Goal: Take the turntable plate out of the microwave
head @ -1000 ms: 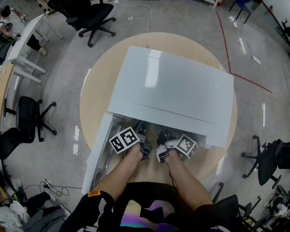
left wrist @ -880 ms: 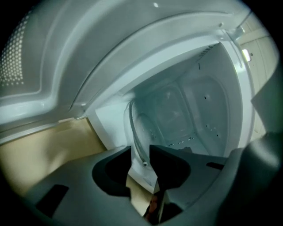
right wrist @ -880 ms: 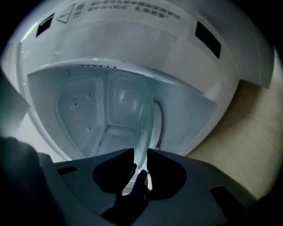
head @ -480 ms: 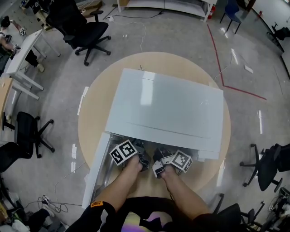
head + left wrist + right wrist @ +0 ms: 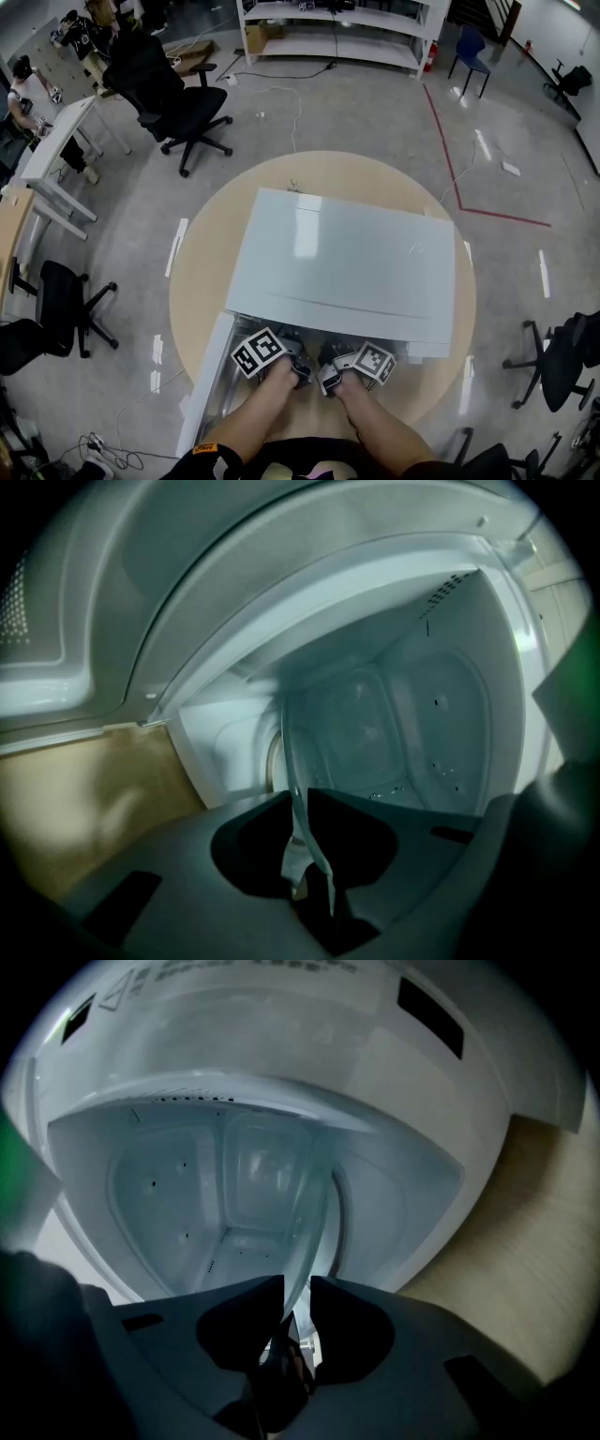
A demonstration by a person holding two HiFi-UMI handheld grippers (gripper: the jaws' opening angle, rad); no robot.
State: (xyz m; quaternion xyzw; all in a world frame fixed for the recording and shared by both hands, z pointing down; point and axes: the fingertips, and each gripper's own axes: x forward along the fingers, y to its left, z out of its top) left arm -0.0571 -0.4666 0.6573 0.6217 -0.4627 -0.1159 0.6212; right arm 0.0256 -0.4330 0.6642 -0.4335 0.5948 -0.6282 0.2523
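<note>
Left gripper view: left gripper (image 5: 298, 803) has just been closing and pinches the rim of the turntable plate (image 5: 285, 735), right gripper (image 5: 297, 1286) pinches it too, and the plate runs straight ahead of the 2 grips into the microwave (image 5: 342, 262).

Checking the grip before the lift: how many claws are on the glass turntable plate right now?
2. The left claw, its jaws just closing, pinches the rim of the turntable plate at the microwave opening; the right claw pinches the rim beside it. None hidden.
</note>
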